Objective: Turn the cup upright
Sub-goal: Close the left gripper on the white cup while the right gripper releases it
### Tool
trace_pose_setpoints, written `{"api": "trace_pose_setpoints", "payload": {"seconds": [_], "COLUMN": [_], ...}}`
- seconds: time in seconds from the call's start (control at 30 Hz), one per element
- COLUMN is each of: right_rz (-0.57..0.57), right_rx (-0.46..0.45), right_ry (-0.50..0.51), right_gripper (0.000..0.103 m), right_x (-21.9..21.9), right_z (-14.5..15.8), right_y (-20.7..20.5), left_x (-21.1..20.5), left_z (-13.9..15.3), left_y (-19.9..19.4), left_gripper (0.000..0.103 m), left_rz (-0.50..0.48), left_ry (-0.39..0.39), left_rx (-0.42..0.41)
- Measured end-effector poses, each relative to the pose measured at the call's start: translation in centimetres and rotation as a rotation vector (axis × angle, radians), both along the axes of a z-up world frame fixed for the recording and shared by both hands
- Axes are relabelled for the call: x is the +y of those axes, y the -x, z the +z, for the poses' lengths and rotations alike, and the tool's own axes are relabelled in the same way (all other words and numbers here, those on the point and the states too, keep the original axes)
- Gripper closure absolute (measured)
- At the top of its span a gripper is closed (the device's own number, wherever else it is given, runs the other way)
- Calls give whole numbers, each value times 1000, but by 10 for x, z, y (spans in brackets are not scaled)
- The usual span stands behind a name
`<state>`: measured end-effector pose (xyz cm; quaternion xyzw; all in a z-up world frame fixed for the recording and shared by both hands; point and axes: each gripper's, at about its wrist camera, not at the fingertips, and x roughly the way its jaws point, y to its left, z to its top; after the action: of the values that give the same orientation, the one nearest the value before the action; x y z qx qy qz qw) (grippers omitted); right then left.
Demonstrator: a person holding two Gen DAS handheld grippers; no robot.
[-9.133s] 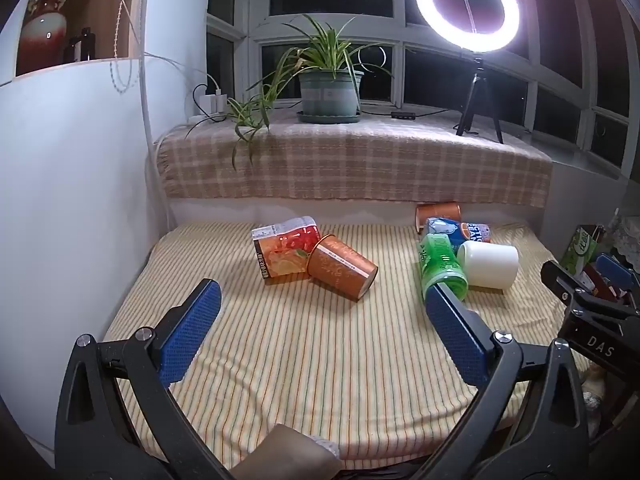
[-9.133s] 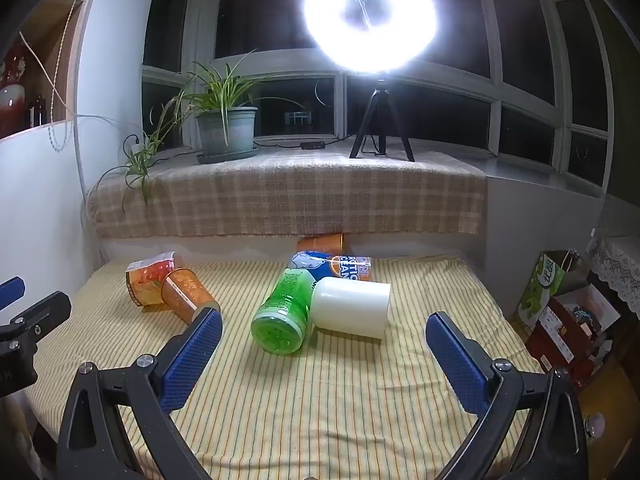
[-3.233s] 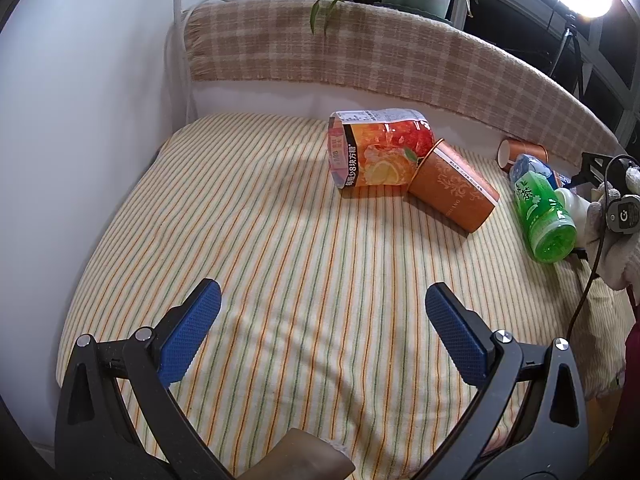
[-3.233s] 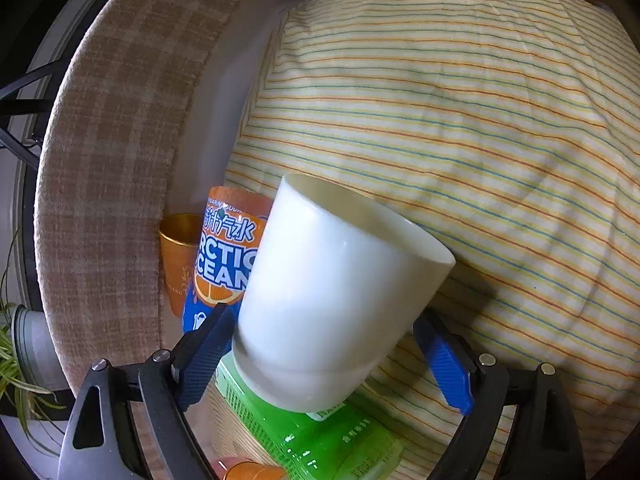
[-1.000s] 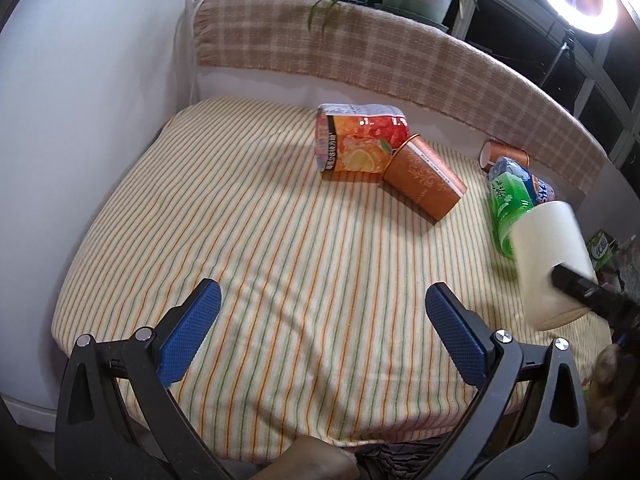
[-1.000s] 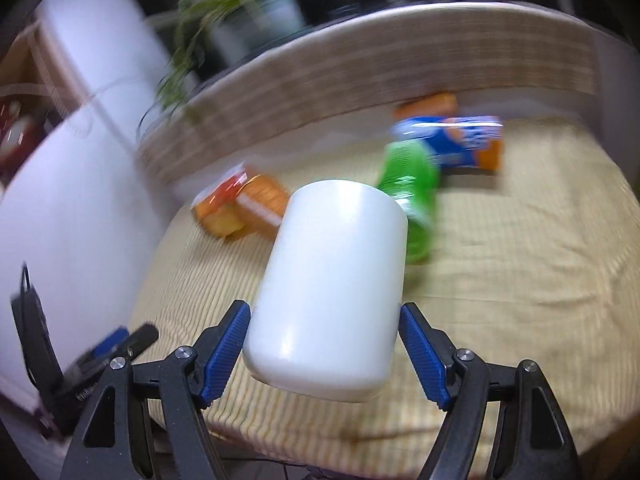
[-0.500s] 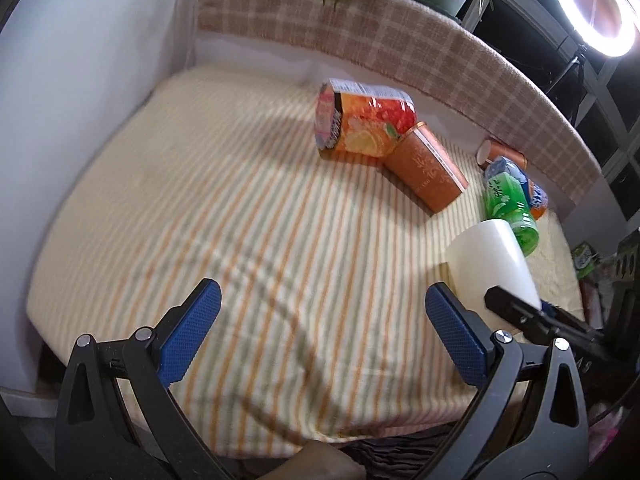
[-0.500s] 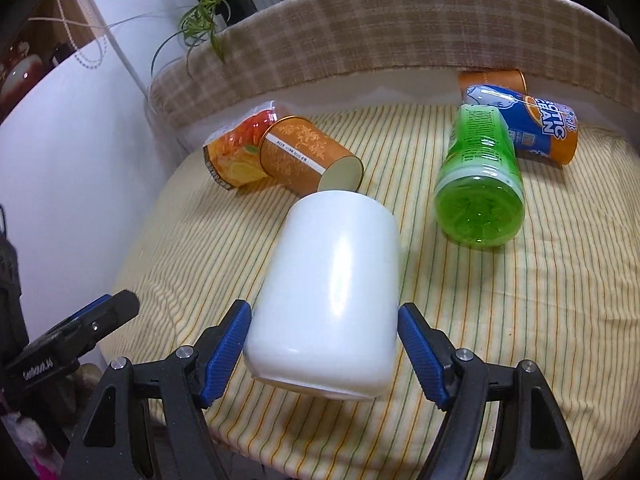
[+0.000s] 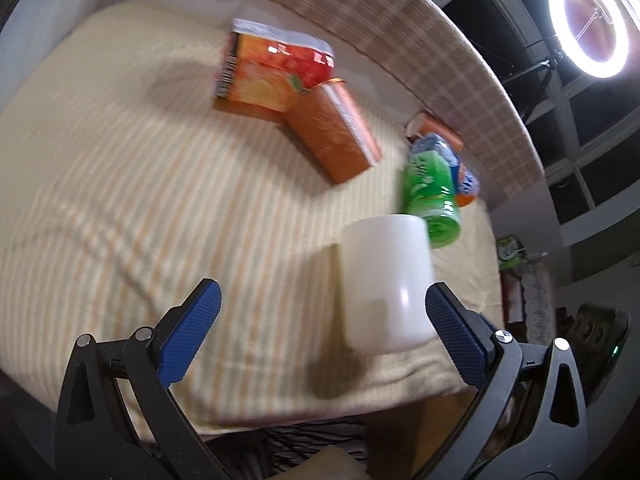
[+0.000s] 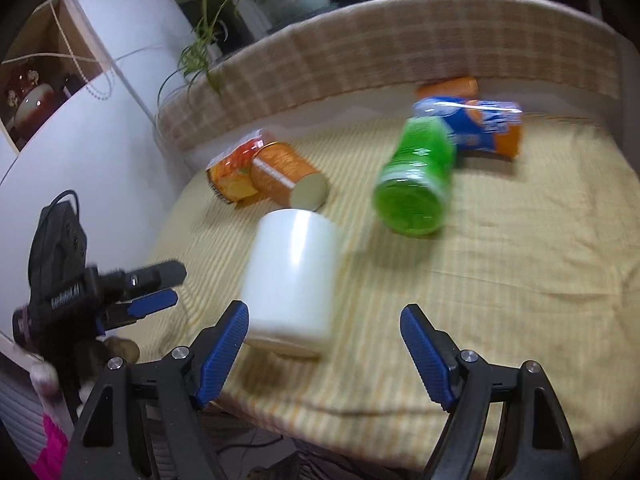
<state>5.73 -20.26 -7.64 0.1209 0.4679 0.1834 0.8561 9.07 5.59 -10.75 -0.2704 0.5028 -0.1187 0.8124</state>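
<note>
With the cup [image 10: 290,276] standing on the striped bed near its front edge, between the spread right tongs [image 10: 324,344] and apparently let go, the flip looks nearly done; next: back straight off without nudging it, left tongs [image 9: 320,332] likewise spread.

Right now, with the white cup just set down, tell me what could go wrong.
1. The white cup stands on soft, wrinkled striped cloth close to the front edge; it could tip or slide off.
2. The right gripper is open with one finger beside the cup's base; a careless retreat might clip it.
3. The green bottle lies on its side behind the cup and could roll into it.
</note>
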Motion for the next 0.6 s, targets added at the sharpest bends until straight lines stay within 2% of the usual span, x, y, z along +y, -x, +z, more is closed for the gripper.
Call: {"api": "trace_pose_setpoints", "payload": {"seconds": [0.1,0.23,0.5,0.6], "right_rz": [-44,-97,-143,-140], "right_rx": [-3,-6,19,26], "right_ry": [1,5,-8,-11], "right_gripper": [22,22,22,22], "right_x": [-19,-43,-68,-68], "right_z": [2,2,-6,-9], "right_y": [8,15,18,19], "left_x": [-13,-25,-40,-45], "left_z": [-1,-8,-22,-25], "left_y": [-14,-31,-49,-54], "left_gripper": [0,8,9,19], "left_rz": [-22,-44,-67,-81], "left_ry": [15,61,115,117], "left_rx": [15,62,123,136]}}
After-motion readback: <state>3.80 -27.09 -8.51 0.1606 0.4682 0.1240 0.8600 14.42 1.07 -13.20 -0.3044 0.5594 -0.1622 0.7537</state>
